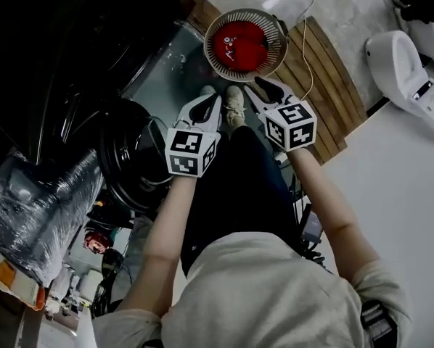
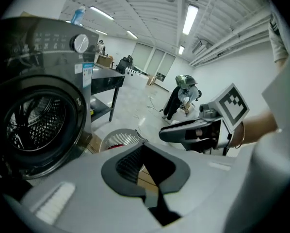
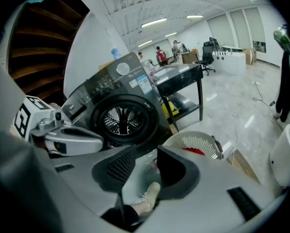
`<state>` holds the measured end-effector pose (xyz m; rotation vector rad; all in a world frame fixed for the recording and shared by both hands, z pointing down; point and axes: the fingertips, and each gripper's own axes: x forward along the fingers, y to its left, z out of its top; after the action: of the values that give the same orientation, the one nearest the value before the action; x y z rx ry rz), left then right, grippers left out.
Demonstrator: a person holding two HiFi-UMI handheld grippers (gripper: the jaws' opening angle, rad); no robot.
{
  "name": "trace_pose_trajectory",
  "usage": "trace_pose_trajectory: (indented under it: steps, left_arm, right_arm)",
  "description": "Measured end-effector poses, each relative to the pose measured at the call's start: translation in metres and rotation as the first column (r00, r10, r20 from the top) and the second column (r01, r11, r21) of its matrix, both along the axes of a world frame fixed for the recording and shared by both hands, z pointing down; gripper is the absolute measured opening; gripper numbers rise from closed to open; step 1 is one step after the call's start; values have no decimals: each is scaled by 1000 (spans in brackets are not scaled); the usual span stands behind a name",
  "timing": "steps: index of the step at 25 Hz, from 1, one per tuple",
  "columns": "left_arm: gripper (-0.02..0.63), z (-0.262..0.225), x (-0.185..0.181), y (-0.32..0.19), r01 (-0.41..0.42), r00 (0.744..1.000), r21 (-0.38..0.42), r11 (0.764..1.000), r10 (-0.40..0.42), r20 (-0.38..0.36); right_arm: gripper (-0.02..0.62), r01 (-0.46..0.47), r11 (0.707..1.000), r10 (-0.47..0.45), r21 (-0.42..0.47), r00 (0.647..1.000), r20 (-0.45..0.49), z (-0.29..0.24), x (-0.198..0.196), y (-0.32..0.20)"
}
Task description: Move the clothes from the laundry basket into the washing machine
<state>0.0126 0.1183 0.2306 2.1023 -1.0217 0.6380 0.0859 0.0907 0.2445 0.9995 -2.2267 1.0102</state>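
Two tongs held low, pointing at the laundry basket beyond the person's feet.

Nearest, the person's forearms run out to the tongs, which sit side by side above a pair of pale shoes (image 1: 234, 106). The left tongs (image 1: 207, 97) are closed with nothing in them. The right tongs (image 1: 259, 85) stand apart and empty, with one shoe showing through the gap. Just past the shoes sits the round white laundry basket (image 1: 211, 58) with red clothes (image 1: 240, 42) lying inside it and wooden slats (image 1: 333, 85) at its side. To the left stands the dark washing machine (image 3: 120, 115), its round door (image 1: 123, 151) swung open and the drum in view. Farther back, other people stand in the hall under strip lights.
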Motion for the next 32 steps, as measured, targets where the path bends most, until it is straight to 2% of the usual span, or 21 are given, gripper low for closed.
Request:
trace_pose_trajectory:
  steps: [2,5,8,12,15,18,21,23,25,26,27,28,30,32]
  left_arm:
    - [9,38,-2,-2,39,999,-32,999,-40,-8]
    - [9,98,0,11,92,995,-111,990,-96,-33]
    - [9,155,10,4,68,995,-132,989,-77,-68]
    - [11,220,8,-3,41,996,-145,989,-52,-72]
    - [11,252,5,-8,42,995,-159,986,-55,-78]
    - [11,271,0,-14,33,996,-152,988,-46,-79]
    - [11,281,-8,-14,27,996,-161,987,-40,-78]
    - [11,282,-14,-16,23,997,-144,989,-33,-67]
    - [11,283,-21,-20,11,999,-99,995,-15,-39]
    - [11,285,-24,-20,0,1000,-85,996,-3,-26]
    - [11,287,-25,-19,-10,1000,-84,996,8,-22]
    - [12,290,-25,-18,-19,999,-93,995,16,-27]
    - [30,292,-22,-17,-25,999,-112,993,20,-47]
    - [111,292,-18,-18,-30,998,-113,993,25,-50]
  right_arm:
    - [109,7,1000,-8,-21,1000,-25,43,0,-13]
    - [152,55,995,-60,-88,997,-57,116,-6,-16]
    - [174,107,988,-119,-113,987,-110,198,-11,-34]
    - [175,167,979,-190,-119,959,-209,293,-7,-56]
    - [198,214,957,-262,-196,928,-264,358,4,-61]
    - [241,243,922,-330,-302,900,-283,416,5,-65]
    - [264,238,893,-369,-382,874,-318,467,3,-63]
    - [265,195,882,-359,-430,869,-341,490,3,-56]
    - [263,115,881,-304,-458,880,-364,503,5,-50]
    - [228,75,883,-270,-464,888,-371,505,6,-48]
    - [123,43,885,-239,-463,896,-374,505,6,-47]
    - [44,19,889,-208,-458,907,-366,503,6,-47]
    - [37,-12,900,-140,-435,939,-315,488,5,-52]
    - [34,-35,926,-65,-376,966,-249,459,4,-64]
